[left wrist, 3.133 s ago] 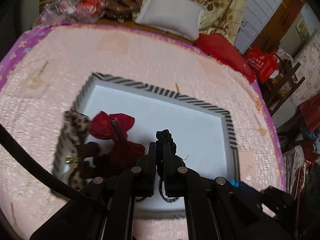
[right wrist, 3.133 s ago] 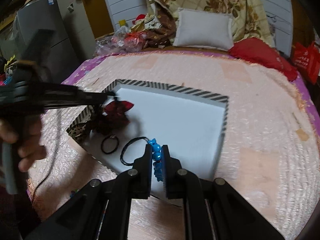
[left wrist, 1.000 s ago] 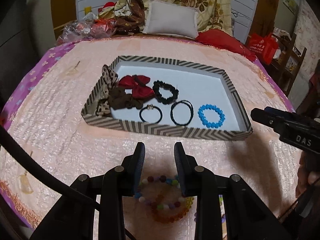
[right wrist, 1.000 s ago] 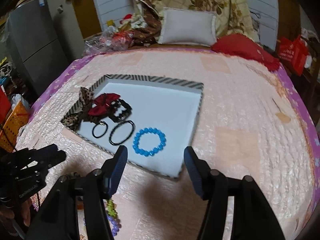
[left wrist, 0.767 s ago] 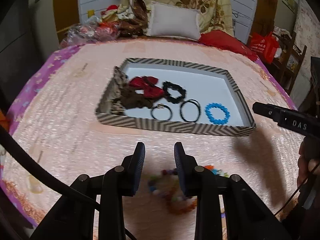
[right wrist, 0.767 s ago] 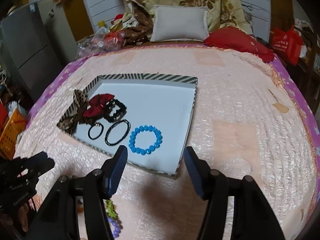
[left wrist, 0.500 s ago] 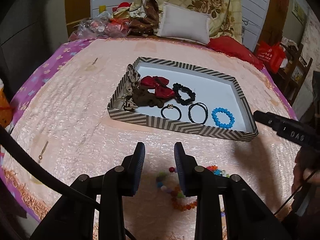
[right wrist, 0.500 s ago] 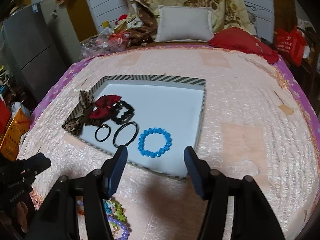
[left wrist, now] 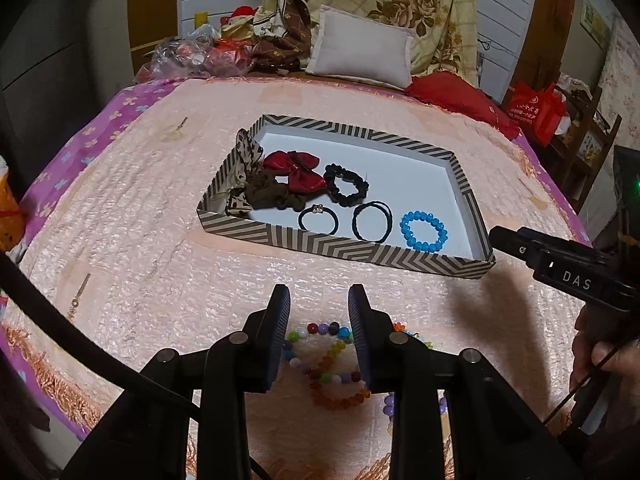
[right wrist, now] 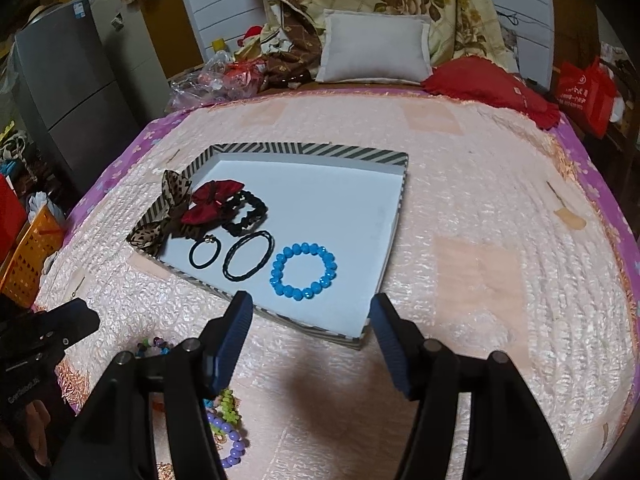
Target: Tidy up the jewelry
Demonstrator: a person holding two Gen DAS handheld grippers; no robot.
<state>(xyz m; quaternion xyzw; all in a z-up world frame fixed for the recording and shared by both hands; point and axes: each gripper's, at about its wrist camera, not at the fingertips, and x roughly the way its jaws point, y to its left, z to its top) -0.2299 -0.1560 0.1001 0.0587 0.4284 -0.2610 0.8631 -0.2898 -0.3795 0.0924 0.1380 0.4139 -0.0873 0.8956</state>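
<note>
A striped tray (left wrist: 344, 249) (right wrist: 394, 160) on the pink bedspread holds a red bow (left wrist: 298, 171) (right wrist: 212, 201), brown and black scrunchies, two black hair ties (left wrist: 318, 220) (right wrist: 248, 255) and a blue bead bracelet (left wrist: 423, 231) (right wrist: 303, 265). Several colourful bead bracelets (left wrist: 326, 360) (right wrist: 226, 426) lie on the spread in front of the tray. My left gripper (left wrist: 319, 300) is open and empty just above them. My right gripper (right wrist: 311, 308) is wide open and empty over the tray's near right corner; it also shows at the right of the left wrist view (left wrist: 560, 264).
A white pillow (left wrist: 360, 50) (right wrist: 374, 46), a red cushion (left wrist: 456, 94), blankets and plastic bags lie at the bed's far end. A red bag (left wrist: 534, 110) stands at right. An orange basket (right wrist: 30, 248) and a grey fridge (right wrist: 68, 92) are at left.
Both grippers let go of a black scrunchie and the blue bracelet in the tray, opened and drew back to the near side. The left gripper now hovers over the loose bead bracelets.
</note>
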